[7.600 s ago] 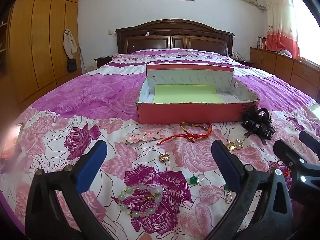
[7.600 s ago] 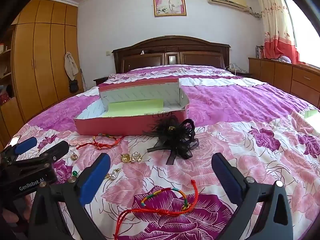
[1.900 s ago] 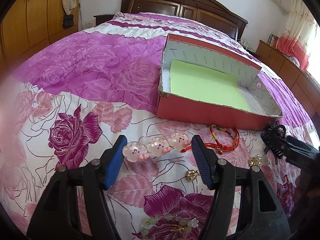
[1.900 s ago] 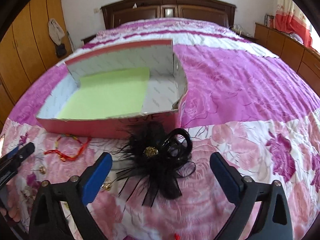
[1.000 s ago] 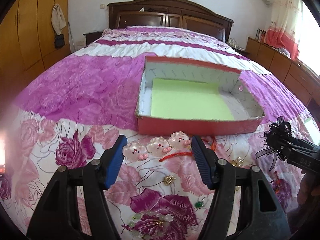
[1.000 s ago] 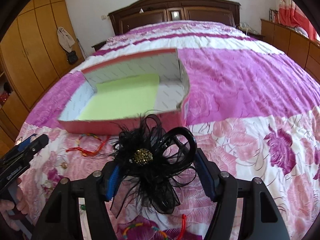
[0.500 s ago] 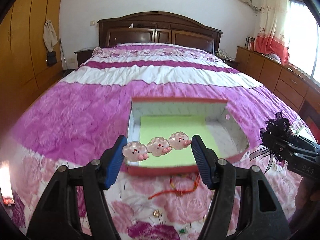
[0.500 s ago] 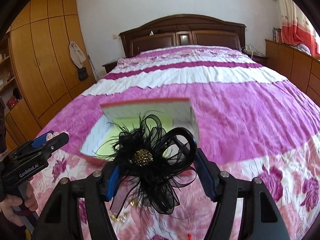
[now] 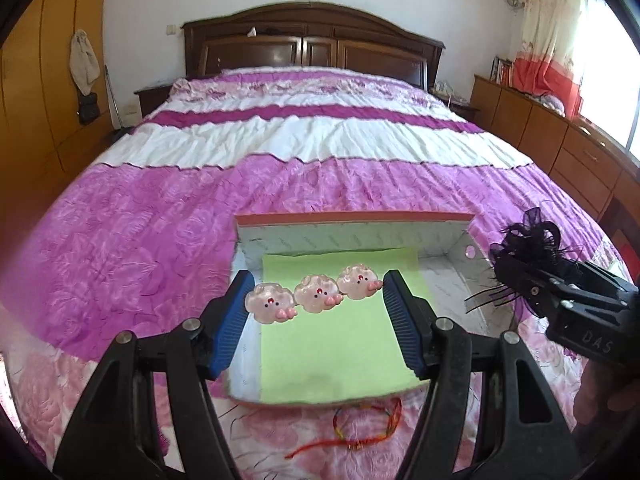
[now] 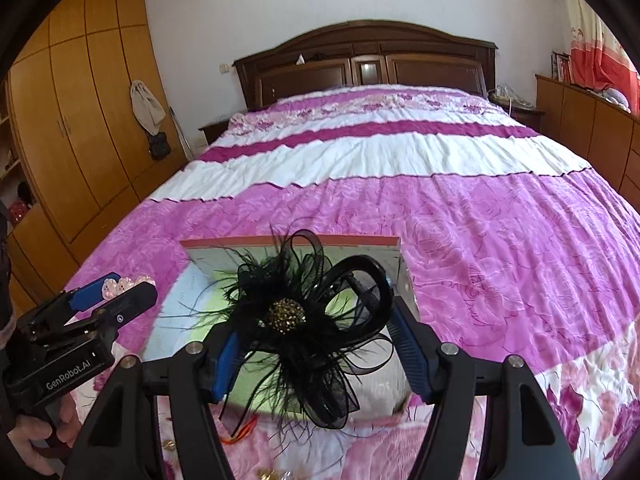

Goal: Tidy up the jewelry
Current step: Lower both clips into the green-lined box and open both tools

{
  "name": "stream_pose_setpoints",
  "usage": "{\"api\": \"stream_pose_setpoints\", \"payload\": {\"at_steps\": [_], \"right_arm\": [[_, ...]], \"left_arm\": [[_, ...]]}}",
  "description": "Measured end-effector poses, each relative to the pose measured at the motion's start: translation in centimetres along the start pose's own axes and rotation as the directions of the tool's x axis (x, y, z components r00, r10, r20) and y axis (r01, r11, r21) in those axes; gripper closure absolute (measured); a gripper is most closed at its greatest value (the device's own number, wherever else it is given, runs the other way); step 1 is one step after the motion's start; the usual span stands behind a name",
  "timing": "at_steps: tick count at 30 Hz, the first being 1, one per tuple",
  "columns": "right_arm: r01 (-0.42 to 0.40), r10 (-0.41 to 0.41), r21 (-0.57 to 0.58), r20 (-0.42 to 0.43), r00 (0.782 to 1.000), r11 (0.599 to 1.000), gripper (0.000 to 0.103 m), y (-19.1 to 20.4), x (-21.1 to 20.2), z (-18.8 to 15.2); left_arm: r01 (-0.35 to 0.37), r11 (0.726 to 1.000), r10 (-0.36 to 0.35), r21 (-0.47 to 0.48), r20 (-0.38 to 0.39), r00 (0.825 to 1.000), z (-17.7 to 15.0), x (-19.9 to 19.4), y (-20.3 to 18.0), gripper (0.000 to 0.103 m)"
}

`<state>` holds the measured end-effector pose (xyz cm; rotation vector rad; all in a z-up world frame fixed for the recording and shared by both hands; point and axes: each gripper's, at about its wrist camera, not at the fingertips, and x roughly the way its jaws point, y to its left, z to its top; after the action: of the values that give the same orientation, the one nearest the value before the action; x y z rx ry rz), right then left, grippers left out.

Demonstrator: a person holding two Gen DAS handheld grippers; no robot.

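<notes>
A bedroom is showing behind everything, a wide bed under a purple and white floral quilt, a dark wooden headboard against the far wall; on the quilt an open red-edged box is sitting with a green sheet lining its floor.

The pink pig-bead hair clip is hanging over that green sheet, its two ends pressing against the blue pads of the left gripper, whose jaws are standing at a middling width and clamping it lengthwise; the black feather hair clip is sitting in the right gripper, whose jaws are likewise partly open and closing on the clip's sides, its feathers spilling over the pads and hiding much of the box below.

Both pieces are being carried above the box, so the step in hand looks like the delivery of two items at once; the next move is probably calling for each gripper to be lowered until its piece is just over the box floor, then for the jaws to be spread, with the two kept apart so the feathers are not snagging the beads.

A red string bracelet is lying on the quilt just in front of the box, waiting its turn.
</notes>
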<state>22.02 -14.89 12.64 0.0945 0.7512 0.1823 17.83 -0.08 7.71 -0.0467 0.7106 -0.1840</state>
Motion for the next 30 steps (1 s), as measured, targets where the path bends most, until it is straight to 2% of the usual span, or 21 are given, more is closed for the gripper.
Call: {"api": "stream_pose_setpoints", "payload": {"at_steps": [9, 19, 26, 30], "right_arm": [[0.026, -0.028, -0.016, -0.129, 0.991, 1.000, 0.034, -1.1, 7.0, 0.1], [0.065, -0.074, -0.044, -0.245, 0.967, 0.997, 0.034, -1.6, 12.1, -0.5], [0.104, -0.127, -0.097, -0.264, 0.956, 0.990, 0.034, -1.3, 13.2, -1.0], [0.097, -0.118, -0.089, -0.265, 0.957, 0.991, 0.031, -1.5, 13.2, -0.8]], "left_arm": [[-0.017, 1.000, 0.018, 0.007, -0.129, 0.992, 0.2, 6.7, 0.0, 0.044], [-0.039, 0.999, 0.040, 0.009, -0.256, 0.966, -1.0, 11.3, 0.3, 0.044], [-0.052, 0.998, 0.057, 0.026, -0.256, 0.965, -1.3, 11.3, 0.1, 0.043], [-0.025, 0.999, 0.032, 0.033, -0.253, 0.967, -1.2, 11.2, -0.2, 0.043]]}}
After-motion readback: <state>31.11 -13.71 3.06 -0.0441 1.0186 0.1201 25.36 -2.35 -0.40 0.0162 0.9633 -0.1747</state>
